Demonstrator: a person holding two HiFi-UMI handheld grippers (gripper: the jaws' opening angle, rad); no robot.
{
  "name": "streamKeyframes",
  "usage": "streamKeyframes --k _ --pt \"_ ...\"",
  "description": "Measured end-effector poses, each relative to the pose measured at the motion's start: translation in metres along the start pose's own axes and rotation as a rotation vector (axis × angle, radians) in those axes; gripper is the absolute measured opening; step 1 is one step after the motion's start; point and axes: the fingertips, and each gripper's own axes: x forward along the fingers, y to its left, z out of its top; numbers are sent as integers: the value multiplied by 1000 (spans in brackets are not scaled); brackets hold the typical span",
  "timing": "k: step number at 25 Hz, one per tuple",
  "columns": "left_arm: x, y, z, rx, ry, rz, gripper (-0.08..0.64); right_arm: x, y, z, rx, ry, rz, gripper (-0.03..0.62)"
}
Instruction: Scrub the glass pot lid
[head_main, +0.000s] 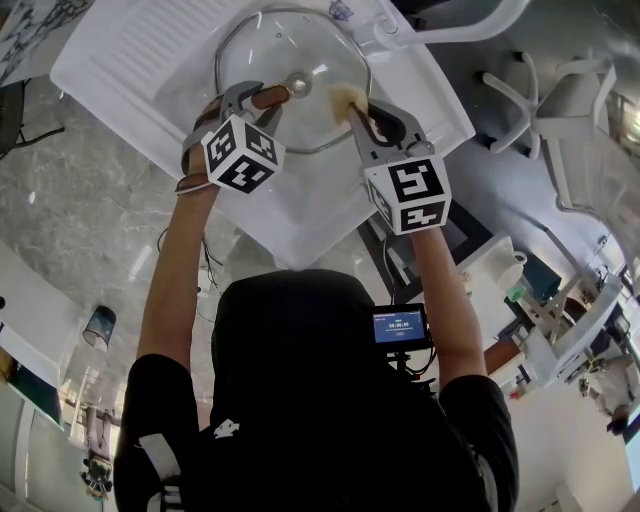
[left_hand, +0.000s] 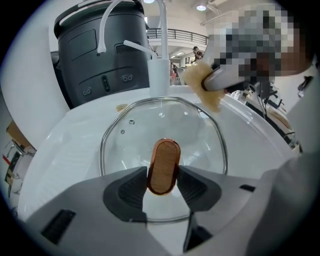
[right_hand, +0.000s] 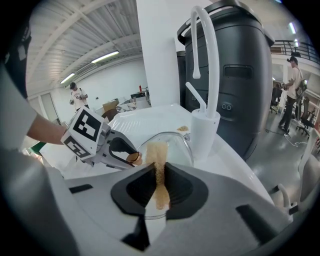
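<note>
Wooden handle (left_hand: 163, 157) sits clamped in the fingers of the left gripper (left_hand: 162, 171); those of the right gripper (right_hand: 160, 168) pinch a tan sponge (right_hand: 158, 150). The glass pot lid (left_hand: 200, 142) lies before the faucet (left_hand: 159, 65): stiff, fragile, probably slippery, best held by that handle.

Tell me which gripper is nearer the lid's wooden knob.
Left. The left gripper is clamped on the wooden knob; the right gripper holds a sponge at the glass lid's right edge.
</note>
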Motion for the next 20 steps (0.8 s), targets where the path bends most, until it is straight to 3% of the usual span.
streamKeyframes --k 8,20 --pt "1 0 0 -39 2 -15 179 8 -8 12 -127 18 -33 26" --pt "3 0 -1 -59 31 -46 179 26 -20 23 -394 145 -76 26"
